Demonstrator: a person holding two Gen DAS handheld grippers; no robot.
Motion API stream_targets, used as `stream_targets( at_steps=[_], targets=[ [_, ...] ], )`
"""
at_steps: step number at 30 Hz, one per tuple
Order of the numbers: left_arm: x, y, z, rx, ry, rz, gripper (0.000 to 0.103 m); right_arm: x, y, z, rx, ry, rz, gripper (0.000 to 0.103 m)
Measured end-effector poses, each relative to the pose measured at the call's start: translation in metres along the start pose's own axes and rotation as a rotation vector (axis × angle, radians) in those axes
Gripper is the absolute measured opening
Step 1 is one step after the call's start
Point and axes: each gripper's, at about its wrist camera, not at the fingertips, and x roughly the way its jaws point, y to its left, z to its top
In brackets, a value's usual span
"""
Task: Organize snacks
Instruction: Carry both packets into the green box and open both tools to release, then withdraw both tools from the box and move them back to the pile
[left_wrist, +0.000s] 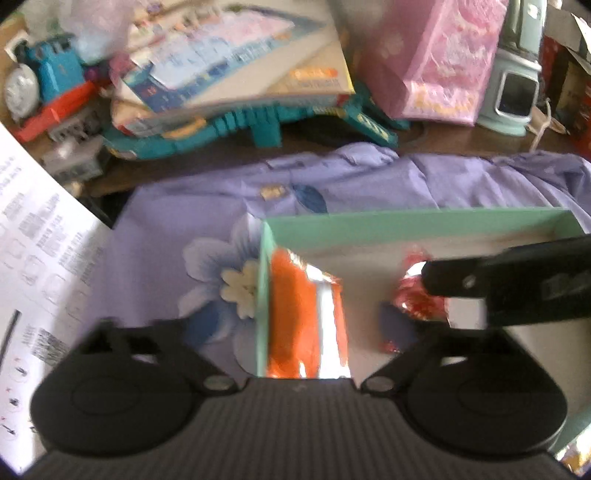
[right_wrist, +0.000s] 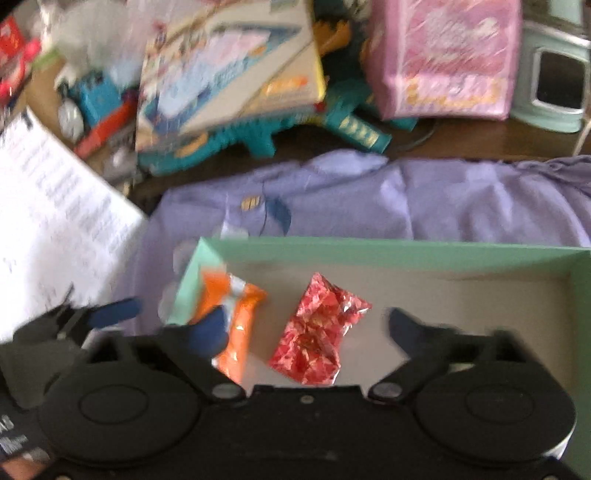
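Both snacks lie loose in the green box (right_wrist: 406, 249), so the placing step looks finished; next comes fetching another snack, none of which shows here. The right gripper (right_wrist: 306, 328) stands spread, astride the red packet (right_wrist: 319, 330) without pinching it. The left gripper (left_wrist: 295, 332) is spread too, over the orange packet (left_wrist: 295, 317), whose long axis runs 12 to 6 along the box's 9 o'clock wall
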Motion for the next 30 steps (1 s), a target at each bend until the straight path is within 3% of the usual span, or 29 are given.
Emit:
stream_targets(
  at_steps=[2,12,30],
  targets=[
    [-0.007,-0.002,0.0,0.004,-0.032,0.008,0.103,-0.007,-0.005,-0.002,0.017,-0.015,-0.005,0.101],
    [-0.033,-0.004,-0.009,-0.031,0.001,0.004,0.103,-0.038,-0.018,-0.025,0.073,-0.003,-0.04,0.103],
    [-0.111,-0.012,-0.075,-0.059,0.025,-0.018,0.103,-0.126,0.001,-0.093,0.05,-0.058,-0.056,0.103]
  ],
)
